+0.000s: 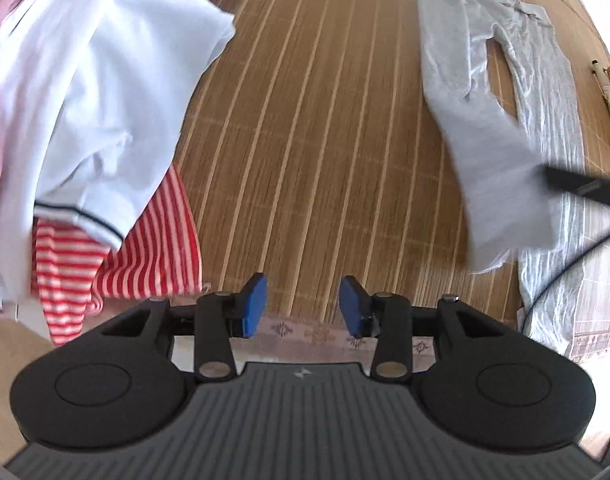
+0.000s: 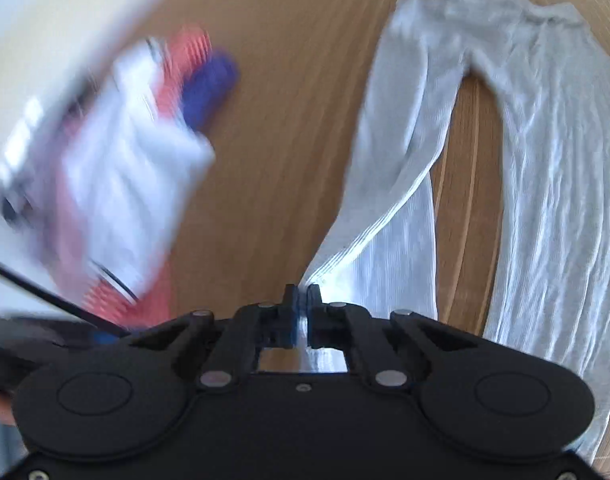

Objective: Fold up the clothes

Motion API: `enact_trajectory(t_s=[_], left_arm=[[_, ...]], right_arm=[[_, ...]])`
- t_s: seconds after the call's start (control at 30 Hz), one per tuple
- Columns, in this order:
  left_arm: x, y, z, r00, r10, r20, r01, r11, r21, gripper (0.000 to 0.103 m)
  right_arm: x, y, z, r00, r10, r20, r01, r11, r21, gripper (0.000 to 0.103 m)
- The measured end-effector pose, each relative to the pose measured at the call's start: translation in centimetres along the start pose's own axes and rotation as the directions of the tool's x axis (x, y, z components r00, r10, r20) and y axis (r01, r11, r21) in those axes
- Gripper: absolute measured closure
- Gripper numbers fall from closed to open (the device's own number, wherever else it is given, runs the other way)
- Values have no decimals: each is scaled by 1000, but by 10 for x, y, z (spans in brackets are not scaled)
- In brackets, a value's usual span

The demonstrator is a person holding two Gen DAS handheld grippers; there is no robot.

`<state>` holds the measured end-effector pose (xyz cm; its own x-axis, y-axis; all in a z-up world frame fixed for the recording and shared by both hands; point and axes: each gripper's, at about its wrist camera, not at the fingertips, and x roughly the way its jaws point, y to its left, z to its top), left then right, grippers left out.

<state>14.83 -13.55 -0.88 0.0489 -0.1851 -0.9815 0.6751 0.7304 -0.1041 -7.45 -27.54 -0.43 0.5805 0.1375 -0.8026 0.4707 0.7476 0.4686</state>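
Jaws: our right gripper (image 2: 301,300) is pinching the trousers' (image 2: 545,184) hem, left gripper (image 1: 303,306) gaping empty, so tugging one-handed risks bunching them.

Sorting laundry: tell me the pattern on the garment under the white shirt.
Red-and-white stripes, clearest in the left wrist view.
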Motion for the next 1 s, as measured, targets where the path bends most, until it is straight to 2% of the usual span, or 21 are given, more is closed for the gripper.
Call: enact_trajectory(t_s=[0.1,0.17,0.23,0.3,0.33,0.37,0.43,0.47,0.53,0.63,0.7,0.8,0.87,1.0], left_arm=[[1,-7,6,1000,-24,0,24,999,31,57],[3,-15,8,999,-38,-1,38,998,52,57],[6,-24,7,998,-66,-11,66,995,70,57],[10,-33,6,995,-99,-24,101,991,86,57],[13,-40,7,992,-123,-33,126,987,97,57],[15,-46,6,990,-138,-37,141,985,101,57],[24,-61,8,981,-184,-53,188,978,95,55],[30,-67,9,977,-206,-63,211,974,80,55],[45,-82,11,959,-269,-93,272,962,20,55],[65,-105,10,926,-367,-91,360,929,-87,55],[72,-126,8,918,-390,-69,383,919,-93,55],[74,-150,6,927,-374,-24,373,926,-56,55],[76,-159,6,923,-385,-1,385,921,-59,55],[89,-169,9,944,-330,-11,327,940,-98,55]], right_arm=[[-39,-31,12,994,-81,79,76,995,61,98],[-49,-59,12,976,-197,93,192,979,63,98],[-50,-92,8,954,-287,82,282,957,68,98],[-39,-122,5,930,-368,21,365,928,76,95],[-34,-133,3,924,-383,-10,383,920,89,92],[-30,-143,0,922,-386,-28,387,916,103,91],[-25,-150,-5,913,-406,-32,407,908,97,76],[-24,-152,-8,908,-418,-32,419,904,89,74],[-19,-155,-11,908,-419,-34,420,904,75,65],[-13,-153,-15,918,-393,-44,395,918,40,64],[-11,-147,-17,924,-379,-49,380,925,9,62],[-14,-139,-20,929,-367,-41,366,930,-43,60],[-16,-139,-21,937,-346,-40,344,938,-54,60],[-22,-147,-23,947,-319,-43,318,947,-43,59]])
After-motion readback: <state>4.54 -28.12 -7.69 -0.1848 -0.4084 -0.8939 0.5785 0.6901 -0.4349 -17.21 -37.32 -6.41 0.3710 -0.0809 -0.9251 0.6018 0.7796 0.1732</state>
